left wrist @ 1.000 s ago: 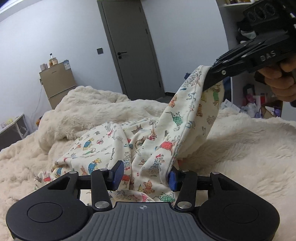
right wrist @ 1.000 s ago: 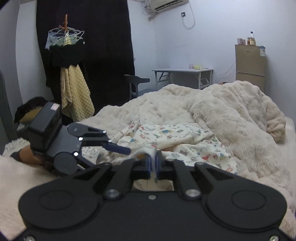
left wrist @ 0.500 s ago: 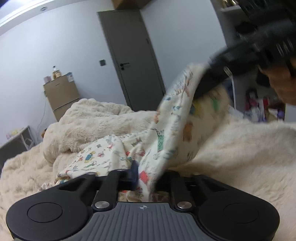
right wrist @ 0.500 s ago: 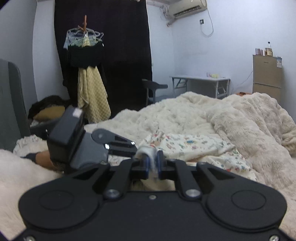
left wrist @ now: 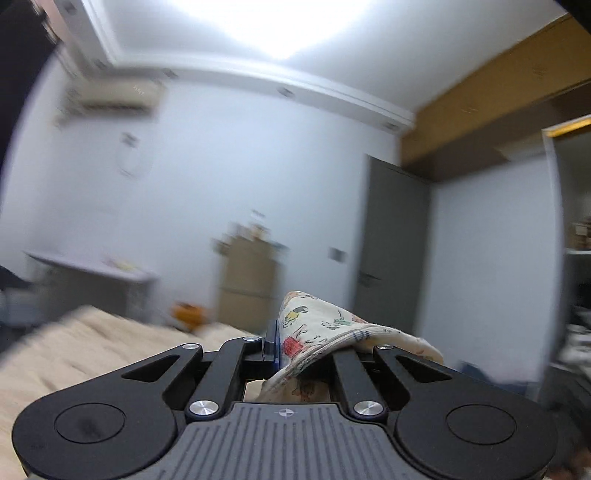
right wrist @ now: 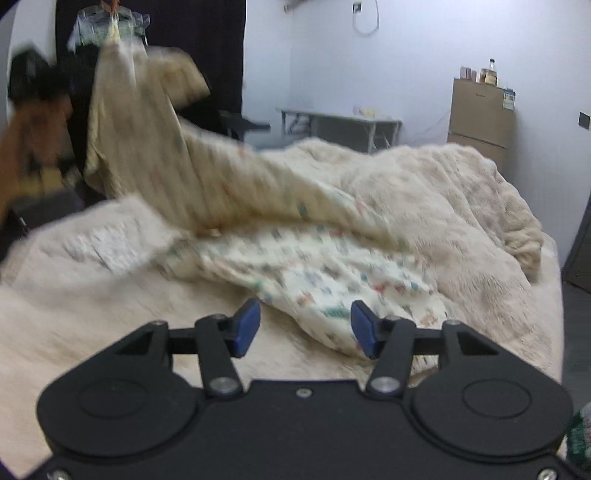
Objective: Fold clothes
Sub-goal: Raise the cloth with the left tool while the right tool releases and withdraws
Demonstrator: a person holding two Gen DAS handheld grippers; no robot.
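The cream garment (right wrist: 317,280) with small coloured animal prints lies on the fluffy bed and stretches up to the upper left, blurred. My left gripper (left wrist: 284,347) is shut on a fold of this garment (left wrist: 317,332), held level well above the bed. A blurred hand (right wrist: 33,122) shows at the raised end of the cloth in the right wrist view. My right gripper (right wrist: 306,326) hovers low over the near edge of the garment. Its jaws are opening, and the blue pads (right wrist: 247,326) stand apart without pressing on the cloth.
A thick cream blanket (right wrist: 461,206) is bunched at the right of the bed. Behind it stand a grey desk (right wrist: 340,122) and a beige fridge (right wrist: 480,110). A dark curtain with hanging clothes (right wrist: 110,26) is at the back left. A grey door (left wrist: 391,243) faces the left camera.
My left gripper shut on the garment and swung up fast, pulling the cloth off the bed. My right gripper let go of its fold, opened and sank slightly.
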